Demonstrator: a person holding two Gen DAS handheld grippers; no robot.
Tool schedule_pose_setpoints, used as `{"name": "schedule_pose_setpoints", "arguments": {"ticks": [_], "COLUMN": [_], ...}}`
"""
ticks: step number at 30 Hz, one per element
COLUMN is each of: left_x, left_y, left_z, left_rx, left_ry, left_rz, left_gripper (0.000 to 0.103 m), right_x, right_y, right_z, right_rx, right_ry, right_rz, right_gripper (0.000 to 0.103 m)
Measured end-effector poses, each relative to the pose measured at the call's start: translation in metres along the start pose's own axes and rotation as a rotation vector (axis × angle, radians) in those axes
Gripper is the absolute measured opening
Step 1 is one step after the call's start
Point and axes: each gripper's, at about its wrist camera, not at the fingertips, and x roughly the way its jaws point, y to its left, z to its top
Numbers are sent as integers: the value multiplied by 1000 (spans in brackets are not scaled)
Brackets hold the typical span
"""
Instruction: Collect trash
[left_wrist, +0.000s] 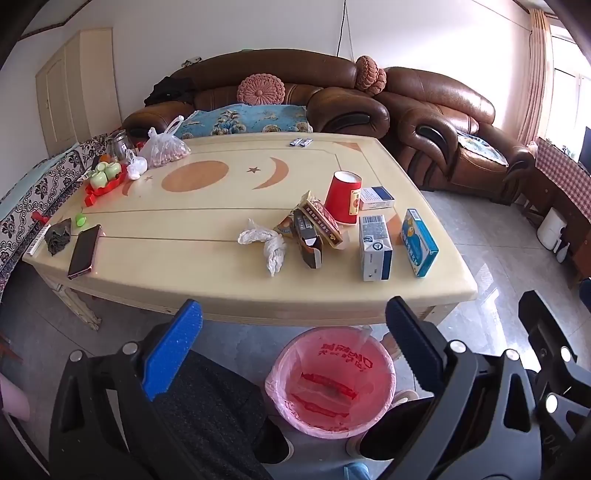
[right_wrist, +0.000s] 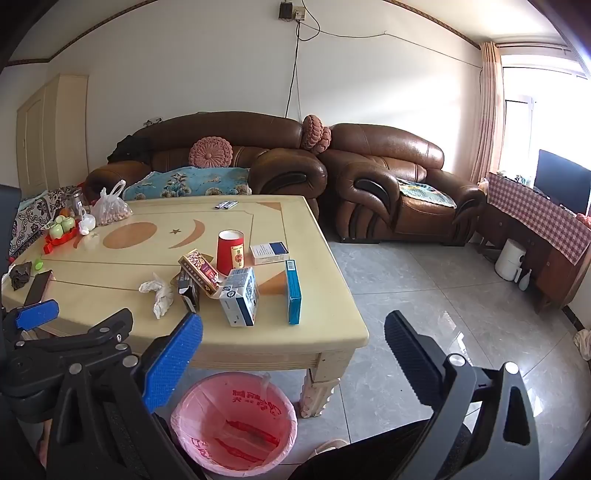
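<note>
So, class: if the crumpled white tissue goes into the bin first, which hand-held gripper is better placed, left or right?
Probably the left hand-held gripper. Its open jaws face the crumpled tissue almost head-on, with the pink-lined bin directly below. The right hand-held gripper, also open, faces the table's corner and bare floor.

Red cup (left_wrist: 343, 197), pink-lined bin (left_wrist: 330, 384), cream table (left_wrist: 221, 258) with orange moons.
</note>
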Motion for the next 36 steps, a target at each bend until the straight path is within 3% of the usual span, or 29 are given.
{"name": "schedule_pose_setpoints", "arguments": {"ticks": [36], "left_x": [3], "left_y": [4], "left_z": [-1], "left_rx": [-15], "left_ry": [26], "left_rz": [-15], "left_gripper": [97], "right_x": [-4], "right_y": [4], "right_z": [1], "right_rx": [6], "right_ry": [-1], "right_rz": [10], "right_gripper": [97]}}
